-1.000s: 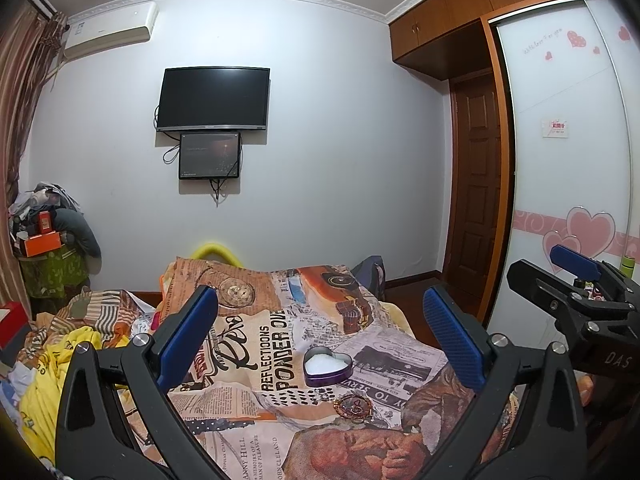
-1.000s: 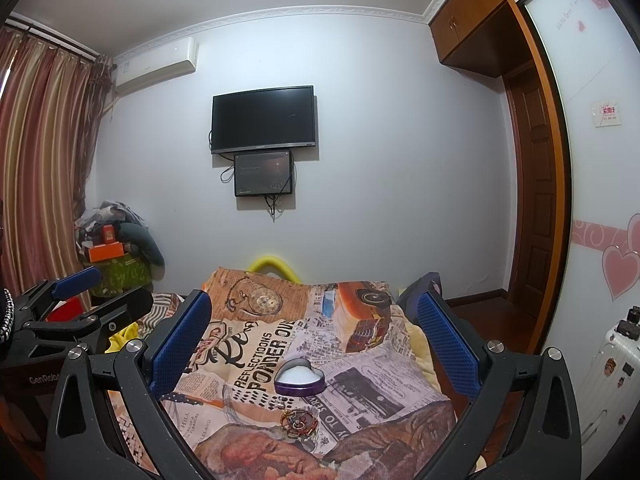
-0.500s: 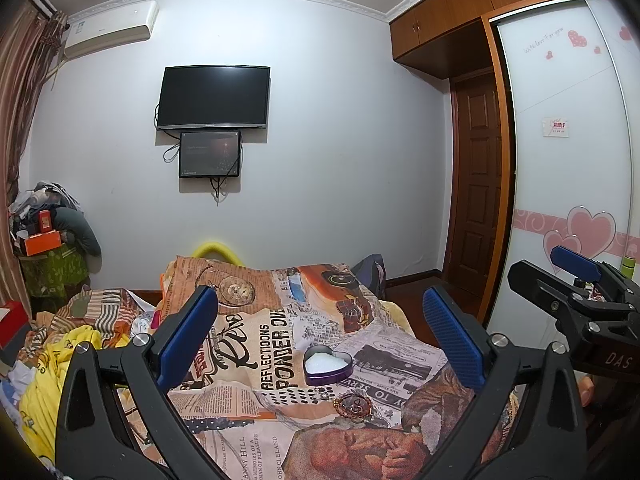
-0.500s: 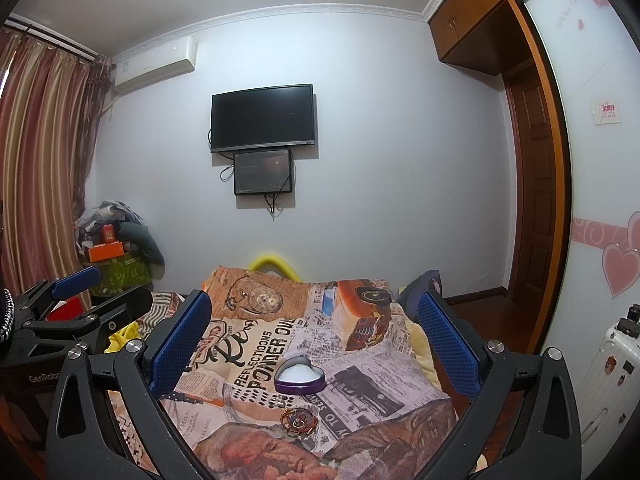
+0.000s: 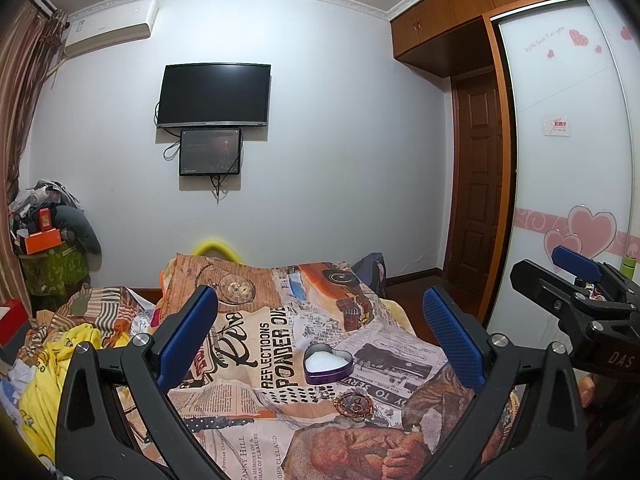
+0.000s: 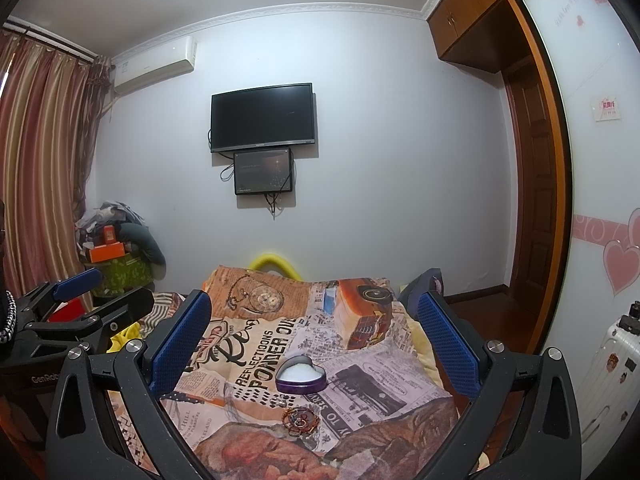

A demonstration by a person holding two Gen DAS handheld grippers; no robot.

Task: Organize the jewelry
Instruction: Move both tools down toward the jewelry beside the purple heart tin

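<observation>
A purple heart-shaped tin (image 5: 328, 363) (image 6: 301, 374) with white lining lies open on the printed bedspread (image 5: 256, 336) (image 6: 248, 360). Just in front of it lies a coppery beaded bracelet (image 5: 354, 403) (image 6: 300, 421), with a small silvery piece (image 5: 323, 391) between them. My left gripper (image 5: 320, 332) hovers open above and short of both, nothing between its blue pads. My right gripper (image 6: 314, 330) is likewise open and empty over the same spot. Each gripper shows at the edge of the other's view: the right gripper (image 5: 576, 276) and the left gripper (image 6: 80, 292).
A rumpled yellow and striped pile of bedding (image 5: 68, 344) lies left of the bedspread. Boxes and clothes (image 6: 116, 248) are stacked in the far left corner by the curtain (image 6: 36, 160). A wardrobe (image 5: 568, 184) and door stand right; a white suitcase (image 6: 608, 368) is at the far right.
Both views have shifted very slightly; the grippers stay open and nothing on the bed has moved.
</observation>
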